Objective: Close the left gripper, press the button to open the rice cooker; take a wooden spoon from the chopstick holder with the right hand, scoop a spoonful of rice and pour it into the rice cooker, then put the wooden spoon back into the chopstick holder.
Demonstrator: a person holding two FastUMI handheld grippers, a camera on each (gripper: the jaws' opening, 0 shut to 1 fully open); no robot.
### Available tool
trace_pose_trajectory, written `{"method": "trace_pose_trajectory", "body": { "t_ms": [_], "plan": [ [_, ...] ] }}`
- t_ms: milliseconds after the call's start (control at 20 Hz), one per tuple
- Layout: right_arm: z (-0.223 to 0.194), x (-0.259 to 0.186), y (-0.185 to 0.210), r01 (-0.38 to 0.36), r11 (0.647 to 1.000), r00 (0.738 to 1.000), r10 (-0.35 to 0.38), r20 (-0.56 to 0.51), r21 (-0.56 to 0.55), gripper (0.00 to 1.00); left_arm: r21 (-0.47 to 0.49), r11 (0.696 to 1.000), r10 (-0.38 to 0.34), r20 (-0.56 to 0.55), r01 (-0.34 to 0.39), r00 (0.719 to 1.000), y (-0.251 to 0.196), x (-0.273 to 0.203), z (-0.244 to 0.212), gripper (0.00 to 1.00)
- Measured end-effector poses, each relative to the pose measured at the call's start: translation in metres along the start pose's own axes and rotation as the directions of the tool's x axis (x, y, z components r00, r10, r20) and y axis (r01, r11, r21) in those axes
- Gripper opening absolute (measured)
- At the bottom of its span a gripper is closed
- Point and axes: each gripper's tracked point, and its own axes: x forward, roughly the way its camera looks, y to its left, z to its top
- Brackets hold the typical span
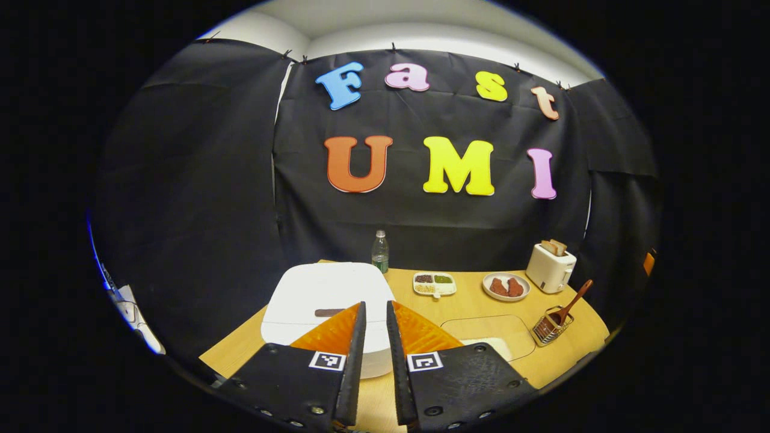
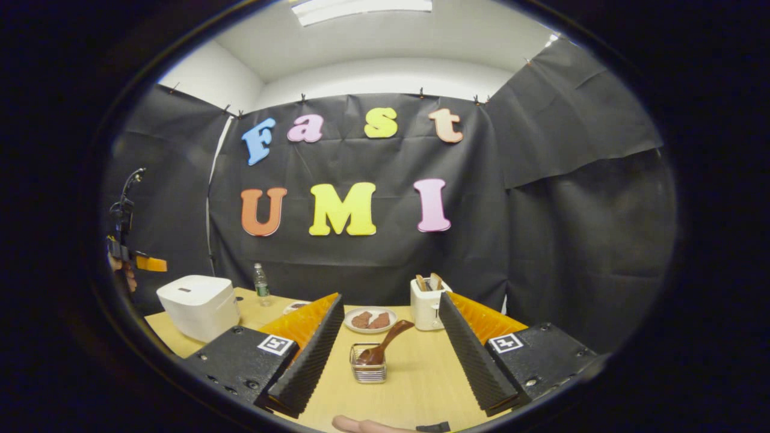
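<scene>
Counting items on the one table [image 1: 421,385]: one white cooker [image 1: 328,300] with lid down, one bottle [image 1: 379,251] behind it, one divided tray [image 1: 434,284] with several fillings, one plate [image 1: 506,287] carrying two brown pieces, one toaster [image 1: 550,267] with two slices standing in its slots, one wire holder [image 1: 550,328] with one wooden spoon [image 1: 574,300] leaning in it, bowl end down and handle tilted up to the right. Left gripper [image 1: 375,313] hovers just above the cooker's near edge, its two fingers nearly together with a narrow gap between them, nothing gripped; a dark button strip on the lid lies just left of the fingertips. In the right gripper view, the right gripper [image 2: 391,310] is spread wide and empty, and the holder [image 2: 368,364] with the spoon [image 2: 382,349] stands on the table between its two fingers, touching neither. Behind them sit the plate [image 2: 370,320] and toaster [image 2: 427,304]; the cooker [image 2: 198,305] is well off to the left with the bottle [image 2: 260,282] beside it. Far left in that view, the other gripper [image 2: 129,240] is raised above the cooker, held by a hand [image 2: 123,273]. One fingertip shows at the bottom edge.
</scene>
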Motion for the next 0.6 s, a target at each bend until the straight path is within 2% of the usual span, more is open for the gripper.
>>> {"method": "trace_pose_trajectory", "body": {
  "t_ms": [50, 100, 450, 550, 600],
  "plan": [
    [-0.004, 0.001, 0.002, -0.003, 1.0, 1.0, 0.003, -0.006, -0.003, 1.0, 0.0, 1.0, 0.019, -0.013, -0.019, 1.0, 0.009, 0.005, -0.001, 0.24],
    [-0.006, 0.002, 0.003, -0.006, 1.0, 1.0, 0.006, -0.01, -0.006, 1.0, -0.009, 1.0, 0.029, -0.035, -0.029, 0.999, 0.013, 0.016, -0.002, 0.0],
    [-0.026, 0.013, 0.006, -0.021, 0.999, 0.999, 0.02, -0.031, -0.024, 1.0, -0.006, 0.995, 0.098, -0.207, -0.102, 0.973, 0.049, 0.064, -0.045, 0.0],
    [-0.037, 0.018, 0.004, -0.02, 0.999, 0.998, 0.018, -0.052, -0.025, 1.0, 0.006, 0.994, 0.109, -0.224, -0.111, 0.968, 0.058, 0.071, -0.049, 0.0],
    [-0.042, 0.021, 0.004, -0.021, 0.999, 0.998, 0.019, -0.062, -0.024, 0.96, 0.006, 0.994, 0.112, -0.233, -0.114, 0.966, 0.06, 0.076, -0.052, 0.0]
  ]
}}
